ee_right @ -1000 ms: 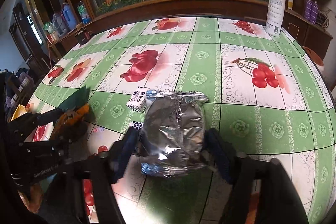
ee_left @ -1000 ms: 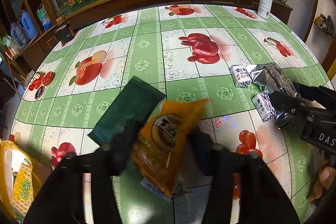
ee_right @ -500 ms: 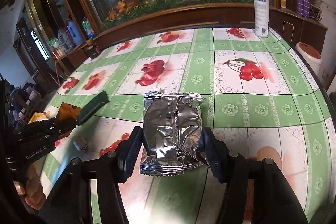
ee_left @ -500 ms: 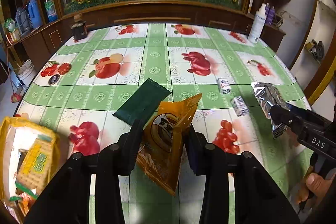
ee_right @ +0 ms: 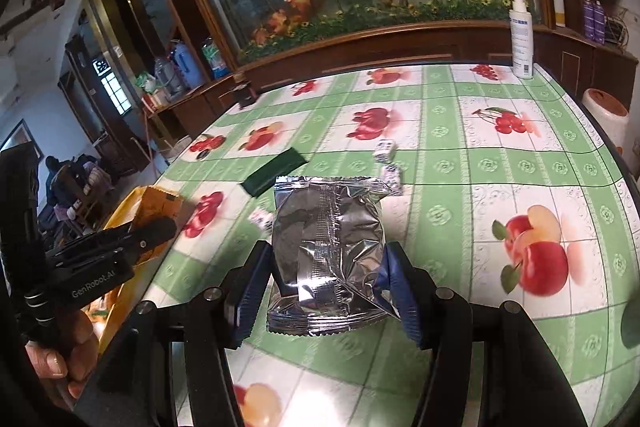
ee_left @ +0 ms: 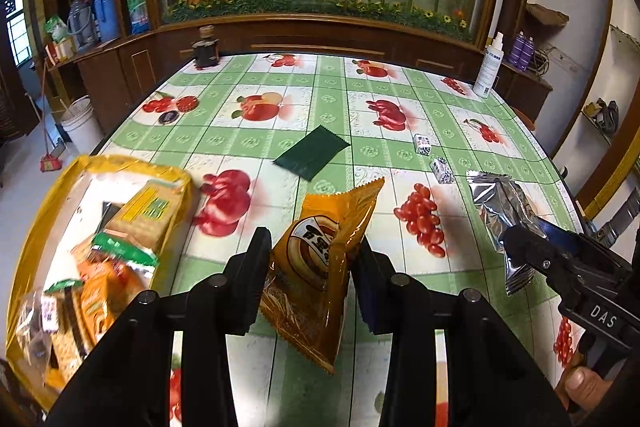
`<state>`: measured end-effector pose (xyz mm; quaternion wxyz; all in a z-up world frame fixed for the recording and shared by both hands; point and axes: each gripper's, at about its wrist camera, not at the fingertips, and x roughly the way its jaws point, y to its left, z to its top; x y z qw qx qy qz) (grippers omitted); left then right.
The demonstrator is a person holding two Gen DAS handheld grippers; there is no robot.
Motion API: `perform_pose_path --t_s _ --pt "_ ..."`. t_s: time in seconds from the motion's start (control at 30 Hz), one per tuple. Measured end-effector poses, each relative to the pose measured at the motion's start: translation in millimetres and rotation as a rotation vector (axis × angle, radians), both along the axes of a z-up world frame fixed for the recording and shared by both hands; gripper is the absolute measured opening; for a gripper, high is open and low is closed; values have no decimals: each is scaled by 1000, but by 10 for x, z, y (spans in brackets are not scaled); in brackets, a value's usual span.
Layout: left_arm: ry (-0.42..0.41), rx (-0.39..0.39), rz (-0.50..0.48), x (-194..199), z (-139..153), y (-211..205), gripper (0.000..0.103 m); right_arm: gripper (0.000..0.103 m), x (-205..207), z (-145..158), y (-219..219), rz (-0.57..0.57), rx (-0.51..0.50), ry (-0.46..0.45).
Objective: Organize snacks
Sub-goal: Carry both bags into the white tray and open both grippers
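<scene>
Above the fruit-print table [ee_left: 328,107], left claw [ee_left: 316,259] clamped on orange snack bag [ee_left: 324,259], right claw [ee_right: 328,267] on silver packet [ee_right: 328,247].

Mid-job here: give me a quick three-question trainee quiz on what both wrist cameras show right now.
1. True or false: the left gripper is shut on the orange snack packet.
2. What does the right gripper hold? A) dark green flat packet B) crinkled silver foil packet C) white spray bottle
3. Fill in: the yellow tray already holding snacks lies at the table's ____ edge in the left wrist view.

Key: 1 true; 2 B; 3 left.
</scene>
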<state>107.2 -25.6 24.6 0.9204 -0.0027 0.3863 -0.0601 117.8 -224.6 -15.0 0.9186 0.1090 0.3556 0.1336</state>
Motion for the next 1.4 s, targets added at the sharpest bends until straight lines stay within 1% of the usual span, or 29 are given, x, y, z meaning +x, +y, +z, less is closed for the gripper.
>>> perform_pose_path --t_s 0.3,0.47,0.77,1.07,1.4 --pt "-41 16 50 -343 132 200 37 59 -333 156 317 52 -1 -36" --pt "-60 24 88 -504 167 346 37 59 -485 229 476 79 -1 -55" --pt "-98 43 170 -717 192 632 37 59 -728 321 864 160 -11 -87" --pt "-102 39 243 -853 162 954 37 59 -844 401 1222 232 -28 -110" --pt "-118 51 310 -980 162 1257 37 59 -859 449 1586 305 -35 -130"
